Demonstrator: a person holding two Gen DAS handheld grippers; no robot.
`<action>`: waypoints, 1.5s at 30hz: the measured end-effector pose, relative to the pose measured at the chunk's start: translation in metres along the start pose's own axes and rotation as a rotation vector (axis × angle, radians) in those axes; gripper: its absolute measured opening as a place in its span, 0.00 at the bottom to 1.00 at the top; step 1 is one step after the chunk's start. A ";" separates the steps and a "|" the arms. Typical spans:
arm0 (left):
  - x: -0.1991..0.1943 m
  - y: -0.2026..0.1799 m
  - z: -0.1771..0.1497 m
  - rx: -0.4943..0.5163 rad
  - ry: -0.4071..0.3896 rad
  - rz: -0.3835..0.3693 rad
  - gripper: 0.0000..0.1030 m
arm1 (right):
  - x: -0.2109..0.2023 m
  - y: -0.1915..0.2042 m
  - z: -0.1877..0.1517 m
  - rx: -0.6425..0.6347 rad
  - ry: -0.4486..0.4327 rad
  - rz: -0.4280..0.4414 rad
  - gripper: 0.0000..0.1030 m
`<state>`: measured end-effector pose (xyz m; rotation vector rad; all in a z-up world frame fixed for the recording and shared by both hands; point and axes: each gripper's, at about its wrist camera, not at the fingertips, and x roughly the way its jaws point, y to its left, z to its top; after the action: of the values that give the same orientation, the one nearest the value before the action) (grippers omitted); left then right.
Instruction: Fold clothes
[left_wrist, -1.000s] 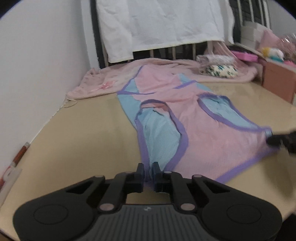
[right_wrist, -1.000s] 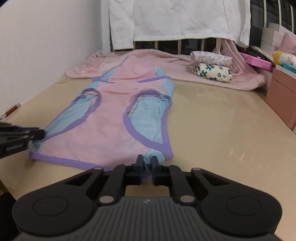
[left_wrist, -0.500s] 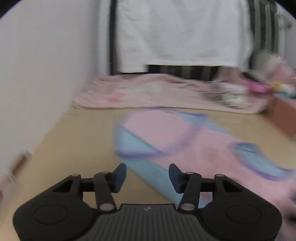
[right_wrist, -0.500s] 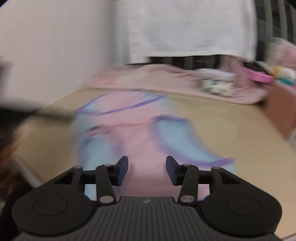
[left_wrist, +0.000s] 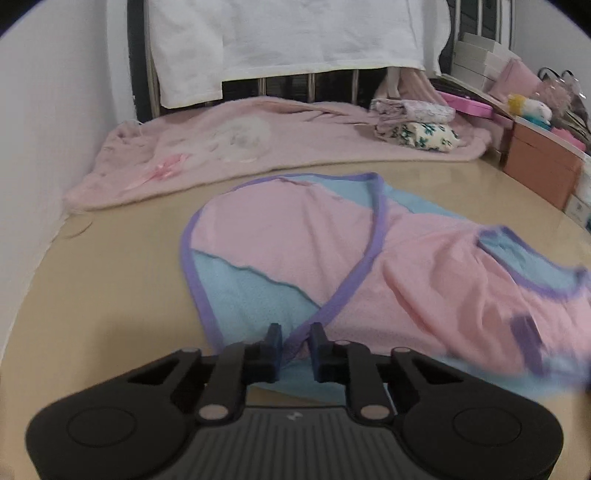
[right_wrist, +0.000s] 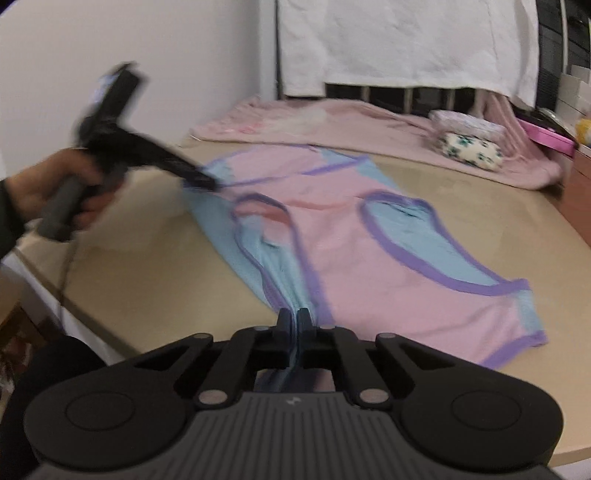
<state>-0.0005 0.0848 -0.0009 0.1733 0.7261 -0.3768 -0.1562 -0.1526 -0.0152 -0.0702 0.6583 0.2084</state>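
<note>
A pink garment (left_wrist: 295, 240) with blue panels and purple trim lies flat on the beige table (left_wrist: 110, 295). My left gripper (left_wrist: 297, 345) is shut on its purple-trimmed edge, with fabric pinched between the fingers. In the right wrist view the left gripper (right_wrist: 201, 179), held by a hand (right_wrist: 55, 181), meets the garment (right_wrist: 351, 251) at its far left corner. My right gripper (right_wrist: 294, 323) is shut on bunched blue fabric at the near left edge.
A pink blanket (left_wrist: 240, 147) lies across the back of the table, with a stack of folded clothes (left_wrist: 417, 125) on it. White cloth (left_wrist: 295, 37) hangs on the rail behind. Boxes (left_wrist: 539, 162) line the right side. The white wall (left_wrist: 55, 129) is close on the left.
Both grippers let go of the near hem corners, opened and moved. The left is now shut on the far-left edge and the right on the near-left edge.
</note>
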 end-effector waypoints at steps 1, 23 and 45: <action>-0.010 -0.003 -0.009 -0.002 0.000 0.009 0.13 | 0.001 -0.009 0.001 0.006 0.008 -0.022 0.03; -0.123 -0.008 -0.118 -0.049 -0.053 0.052 0.45 | 0.014 0.011 0.007 -0.081 -0.005 0.024 0.33; -0.054 0.033 0.024 -0.083 0.039 0.154 0.46 | 0.028 -0.062 0.072 0.037 -0.031 -0.079 0.41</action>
<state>-0.0095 0.1231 0.0545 0.1580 0.7607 -0.1969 -0.0784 -0.1986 0.0241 -0.0575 0.6269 0.1215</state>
